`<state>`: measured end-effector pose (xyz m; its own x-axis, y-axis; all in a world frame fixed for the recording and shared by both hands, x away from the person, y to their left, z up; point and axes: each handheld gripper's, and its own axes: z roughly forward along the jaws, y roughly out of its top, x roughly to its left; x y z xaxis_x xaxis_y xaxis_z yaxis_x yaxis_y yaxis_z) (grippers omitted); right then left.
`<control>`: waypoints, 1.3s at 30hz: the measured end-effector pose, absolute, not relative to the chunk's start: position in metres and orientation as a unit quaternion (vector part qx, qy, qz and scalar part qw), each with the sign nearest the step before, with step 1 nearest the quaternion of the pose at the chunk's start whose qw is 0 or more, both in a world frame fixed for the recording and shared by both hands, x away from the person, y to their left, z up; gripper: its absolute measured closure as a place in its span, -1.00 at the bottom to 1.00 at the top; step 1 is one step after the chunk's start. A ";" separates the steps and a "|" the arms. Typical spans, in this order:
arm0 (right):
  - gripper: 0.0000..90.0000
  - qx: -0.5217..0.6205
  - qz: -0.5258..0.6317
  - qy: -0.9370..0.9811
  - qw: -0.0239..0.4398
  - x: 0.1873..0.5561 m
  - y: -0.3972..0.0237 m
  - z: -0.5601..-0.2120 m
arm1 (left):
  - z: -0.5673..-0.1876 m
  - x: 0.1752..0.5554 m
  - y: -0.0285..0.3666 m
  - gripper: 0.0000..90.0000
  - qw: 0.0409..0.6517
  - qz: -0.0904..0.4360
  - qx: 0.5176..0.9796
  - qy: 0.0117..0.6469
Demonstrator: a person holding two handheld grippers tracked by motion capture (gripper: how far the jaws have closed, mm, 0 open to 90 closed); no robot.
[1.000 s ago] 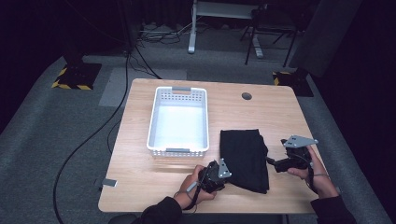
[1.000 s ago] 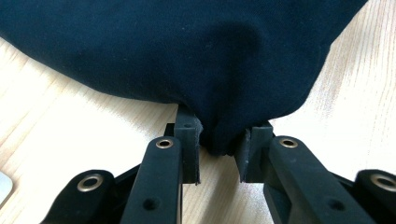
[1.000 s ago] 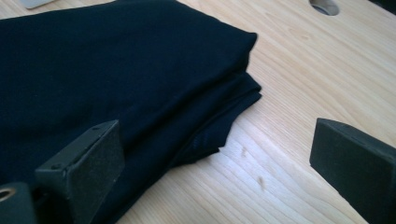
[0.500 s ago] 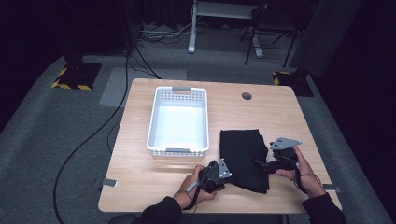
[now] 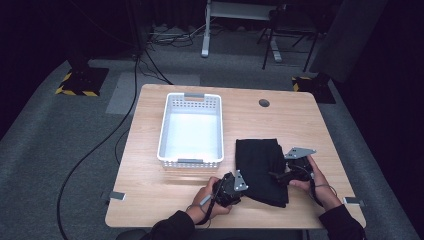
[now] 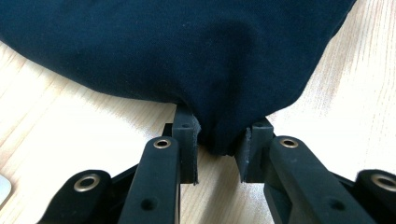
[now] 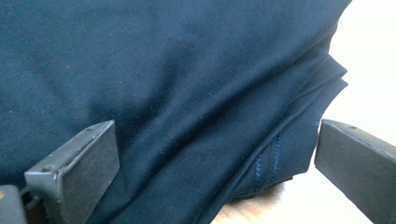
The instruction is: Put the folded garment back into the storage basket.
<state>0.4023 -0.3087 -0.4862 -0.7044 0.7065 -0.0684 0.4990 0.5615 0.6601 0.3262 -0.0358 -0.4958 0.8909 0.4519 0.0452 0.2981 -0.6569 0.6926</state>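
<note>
A folded dark navy cloth (image 5: 260, 162) lies on the wooden table (image 5: 150, 180), right of the basket. My left gripper (image 5: 240, 187) sits at the cloth's near left corner. In the left gripper view its jaws (image 6: 217, 149) pinch a bunched fold of the cloth (image 6: 187, 46), so it is shut on it. My right gripper (image 5: 276, 176) rests low over the cloth's right edge. In the right gripper view its fingers (image 7: 79, 163) stand wide apart and open, with the layered, stitched edge of the cloth (image 7: 163, 70) lying between them.
A white slotted basket (image 5: 191, 161) stands empty at the table's middle left. A round cable hole (image 5: 264, 103) sits near the far edge. Small metal clips (image 5: 116, 196) mark the table's near corners. Grey carpet, cables and chair legs lie beyond the table.
My right gripper has come down and to the left, from beside the cloth onto its right edge. The left gripper has stayed put on the near corner.
</note>
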 end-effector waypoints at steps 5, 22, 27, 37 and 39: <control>-0.99 0.366 0.337 0.857 0.131 0.407 -0.315 -0.494 | -0.496 0.326 -0.036 0.61 0.358 0.106 0.904 0.206; 0.12 0.323 0.367 0.869 0.071 0.403 -0.315 -0.490 | -0.495 0.326 -0.036 0.61 0.356 0.107 0.906 0.204; 0.37 0.314 0.373 0.870 0.070 0.403 -0.314 -0.489 | -0.496 0.325 -0.037 0.62 0.356 0.112 0.905 0.203; 0.47 0.313 0.392 0.861 0.083 0.398 -0.314 -0.485 | -0.493 0.324 -0.036 0.65 0.358 0.130 0.903 0.199; 0.47 0.311 0.390 0.862 0.089 0.396 -0.313 -0.484 | -0.493 0.324 -0.036 0.65 0.358 0.128 0.903 0.200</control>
<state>0.3962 -0.3129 -0.4838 -0.7907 0.6057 0.0887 0.4670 0.5031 0.7272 0.3239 -0.0355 -0.4925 0.8875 0.4523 0.0881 0.2695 -0.6645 0.6970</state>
